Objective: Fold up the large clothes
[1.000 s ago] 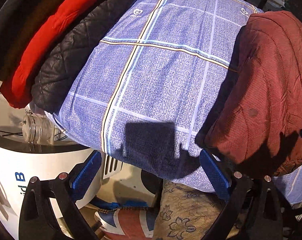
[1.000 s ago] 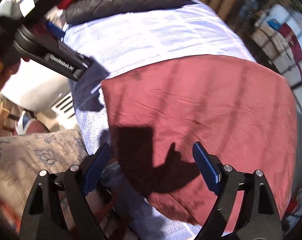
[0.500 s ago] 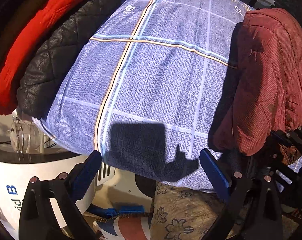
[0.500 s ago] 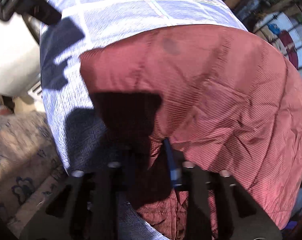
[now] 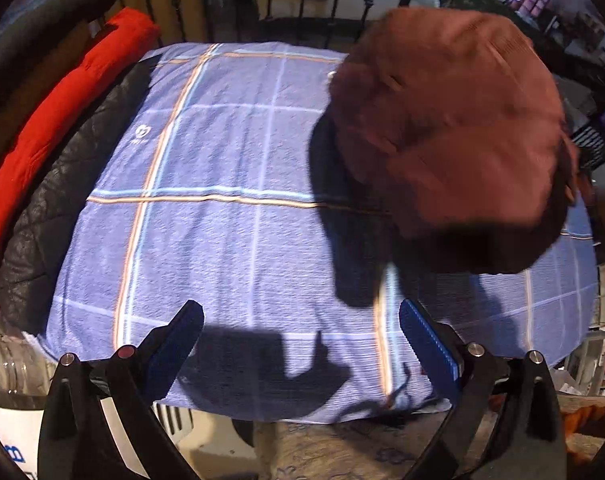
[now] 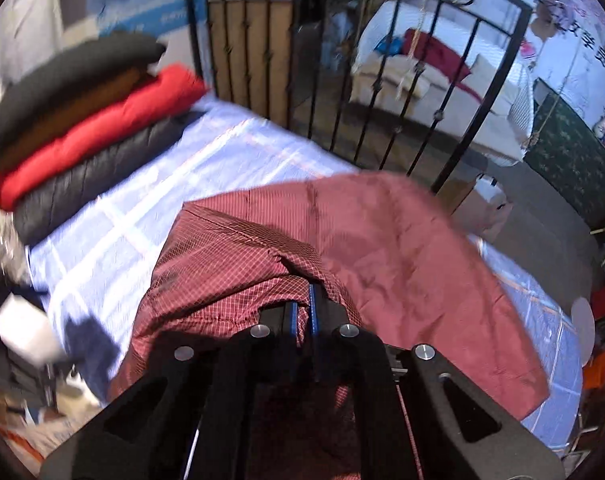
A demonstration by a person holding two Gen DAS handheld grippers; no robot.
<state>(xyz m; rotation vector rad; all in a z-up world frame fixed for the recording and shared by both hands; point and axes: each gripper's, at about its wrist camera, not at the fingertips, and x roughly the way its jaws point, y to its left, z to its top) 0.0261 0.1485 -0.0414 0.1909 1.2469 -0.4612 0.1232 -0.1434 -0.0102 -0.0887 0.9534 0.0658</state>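
A dark red checked jacket (image 6: 382,248) lies on the right side of a table covered with a blue plaid cloth (image 5: 222,220). My right gripper (image 6: 302,312) is shut on the jacket's near edge and holds that edge lifted off the cloth. In the left wrist view the jacket (image 5: 450,128) hangs raised and blurred above the cloth at the right. My left gripper (image 5: 300,344) is open and empty over the cloth's near edge, left of the jacket.
Folded coats are stacked at the table's left: black quilted (image 5: 66,196), red (image 5: 62,104), brown (image 6: 70,120) and dark grey (image 6: 70,68). A black iron railing (image 6: 382,80) stands behind the table. A white appliance (image 5: 14,436) and a patterned cushion (image 5: 322,452) sit below the near edge.
My right gripper has lifted the jacket's near edge up off the cloth and raised it. My left gripper has risen and stayed open.
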